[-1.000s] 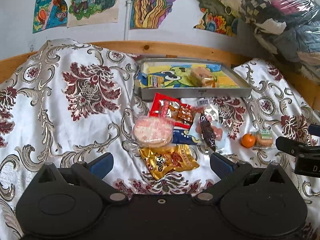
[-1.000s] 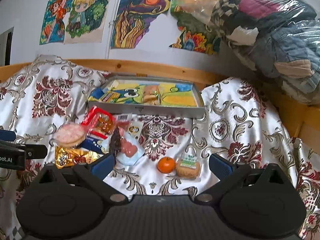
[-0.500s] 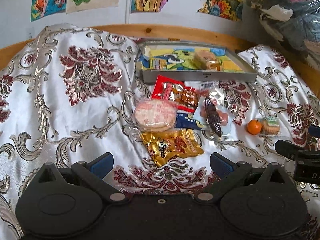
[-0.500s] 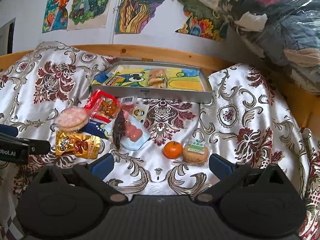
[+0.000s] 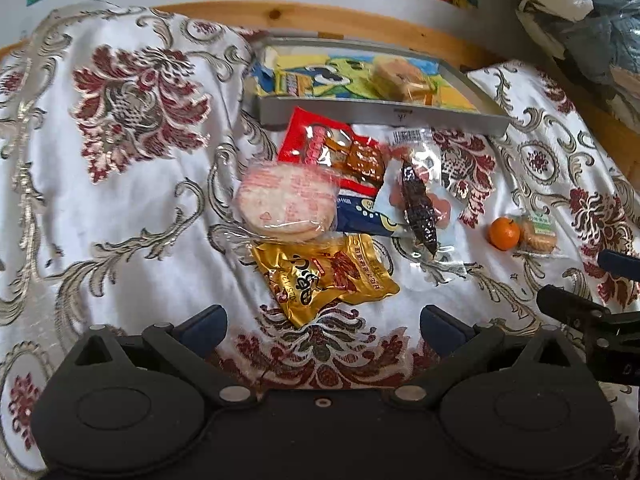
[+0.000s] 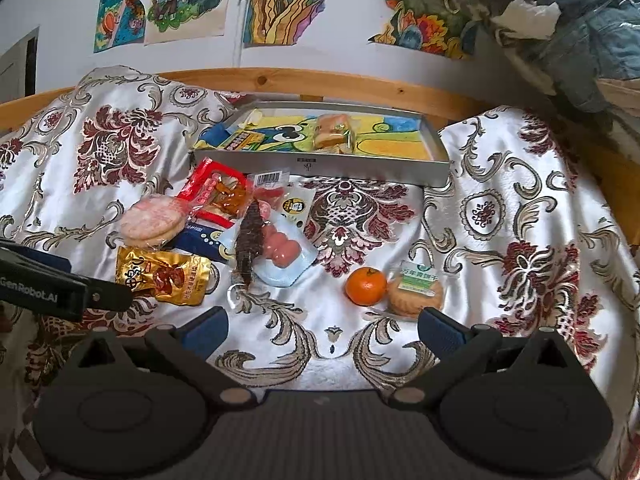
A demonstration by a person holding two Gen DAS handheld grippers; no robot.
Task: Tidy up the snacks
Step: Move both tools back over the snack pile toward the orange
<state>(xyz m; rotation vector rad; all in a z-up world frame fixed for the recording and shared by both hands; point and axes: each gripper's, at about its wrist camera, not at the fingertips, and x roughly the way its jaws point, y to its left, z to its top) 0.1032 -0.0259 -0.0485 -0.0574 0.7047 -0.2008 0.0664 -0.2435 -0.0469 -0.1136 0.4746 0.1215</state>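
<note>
While both claws gape, the gold packet [image 5: 326, 276] lies just ahead of the left claw [image 5: 322, 322].

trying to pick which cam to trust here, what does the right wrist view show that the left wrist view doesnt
Only the right wrist view: the cartoon wall drawings in full, the left gripper's lettered finger at its left edge, and cloth right of the tray.

Only the left wrist view: the right gripper's finger at its right edge, plus more cloth left of the snacks.

Both: the metal tray holding a wrapped bun, the gold packet, pink rice crackers, the tangerine beside the wrapped biscuit, and each camera's own open fingers.
</note>
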